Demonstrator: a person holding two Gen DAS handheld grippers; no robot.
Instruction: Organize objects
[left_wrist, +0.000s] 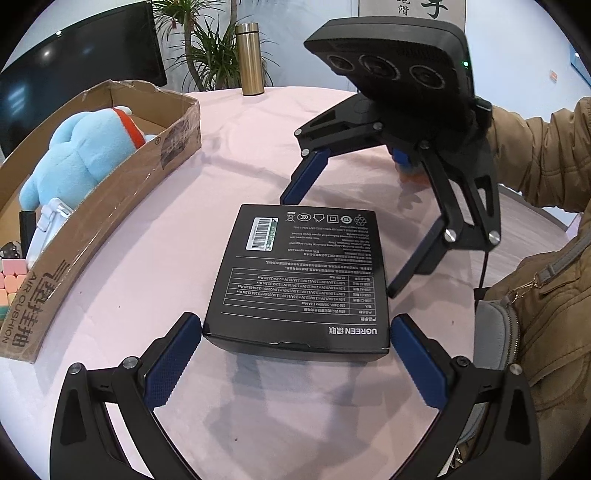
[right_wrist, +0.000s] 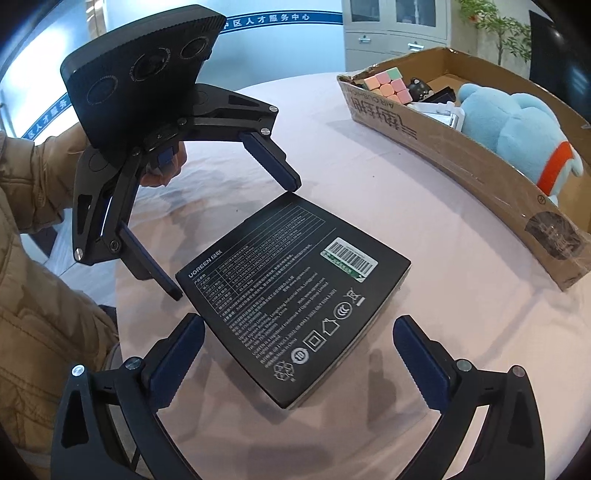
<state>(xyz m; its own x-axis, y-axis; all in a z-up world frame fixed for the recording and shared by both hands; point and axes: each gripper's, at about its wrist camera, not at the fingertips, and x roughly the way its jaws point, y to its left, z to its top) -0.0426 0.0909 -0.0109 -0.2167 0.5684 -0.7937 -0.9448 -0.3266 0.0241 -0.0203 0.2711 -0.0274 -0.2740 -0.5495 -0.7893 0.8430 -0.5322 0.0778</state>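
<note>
Your left claw (left_wrist: 295, 354) and right claw (right_wrist: 299, 358) both gape, released, around the black box (left_wrist: 299, 280) (label up) on the pink table (left_wrist: 229, 177); cardboard box (left_wrist: 110, 192) nearby.

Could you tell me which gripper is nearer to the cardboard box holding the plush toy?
Left. The left gripper sits at the black UGREEN box's near end, on the cardboard box's side. The right gripper straddles its far end, farther away.
</note>
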